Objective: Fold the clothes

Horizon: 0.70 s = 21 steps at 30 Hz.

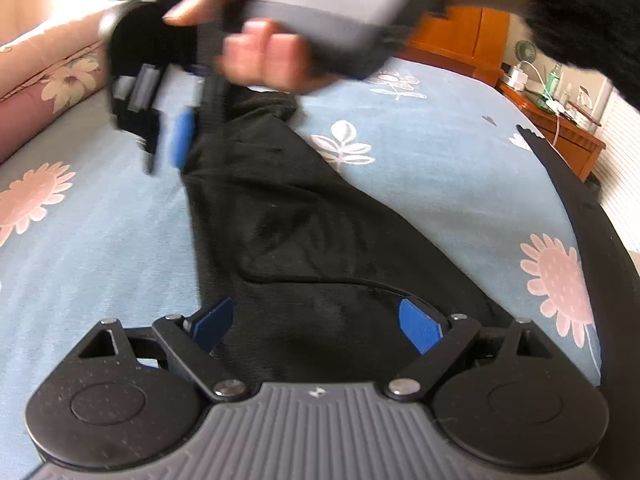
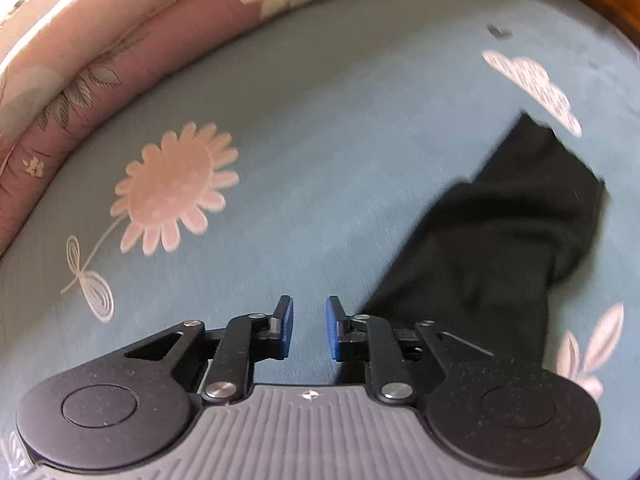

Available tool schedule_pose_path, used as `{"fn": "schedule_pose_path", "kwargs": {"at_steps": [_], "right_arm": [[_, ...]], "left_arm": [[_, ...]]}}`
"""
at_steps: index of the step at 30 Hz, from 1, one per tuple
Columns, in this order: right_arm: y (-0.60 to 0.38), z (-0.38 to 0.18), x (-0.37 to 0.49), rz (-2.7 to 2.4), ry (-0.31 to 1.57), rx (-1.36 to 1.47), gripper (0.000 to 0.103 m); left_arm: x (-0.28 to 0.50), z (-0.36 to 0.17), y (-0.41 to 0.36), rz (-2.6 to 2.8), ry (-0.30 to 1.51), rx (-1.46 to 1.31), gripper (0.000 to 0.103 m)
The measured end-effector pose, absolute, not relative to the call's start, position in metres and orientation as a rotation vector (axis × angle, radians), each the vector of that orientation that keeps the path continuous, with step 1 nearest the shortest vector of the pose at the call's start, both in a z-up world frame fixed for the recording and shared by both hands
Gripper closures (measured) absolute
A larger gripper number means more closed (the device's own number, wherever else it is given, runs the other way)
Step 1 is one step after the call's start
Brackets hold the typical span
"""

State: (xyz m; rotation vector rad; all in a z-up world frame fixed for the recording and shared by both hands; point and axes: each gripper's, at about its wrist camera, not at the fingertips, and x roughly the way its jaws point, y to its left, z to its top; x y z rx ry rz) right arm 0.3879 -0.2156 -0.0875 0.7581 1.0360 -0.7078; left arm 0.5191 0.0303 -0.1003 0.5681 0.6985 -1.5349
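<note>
Black garment (image 1: pixel 304 240) lies lengthwise on the floral bed sheet (image 1: pixel 440 168); soft, limp and light, likely best taken at a hem or corner. Left tool (image 1: pixel 320 322) spread wide above it, pinching nothing. Right tool (image 2: pixel 309 328) slightly parted, empty, beside the cloth.

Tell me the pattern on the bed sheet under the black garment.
Light blue bed sheet printed with pink daisies and white leaf sprigs; clearest in the right wrist view.
</note>
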Motion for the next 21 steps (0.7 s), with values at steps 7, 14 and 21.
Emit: {"fn": "schedule_pose_path", "kwargs": {"at_steps": [7, 14, 21], "right_arm": [[-0.189, -0.111, 0.37, -0.688, 1.163, 0.808, 0.079], [-0.173, -0.103, 0.377, -0.657, 1.09, 0.706, 0.1], [-0.177, -0.088, 0.37, -0.647, 1.056, 0.766, 0.086]], "left_arm": [[0.511, -0.09, 0.036, -1.553, 0.677, 0.545, 0.013], [0.487, -0.079, 0.045, -1.646, 0.609, 0.555, 0.013], [0.485, -0.081, 0.041, -1.643, 0.606, 0.565, 0.013]]}}
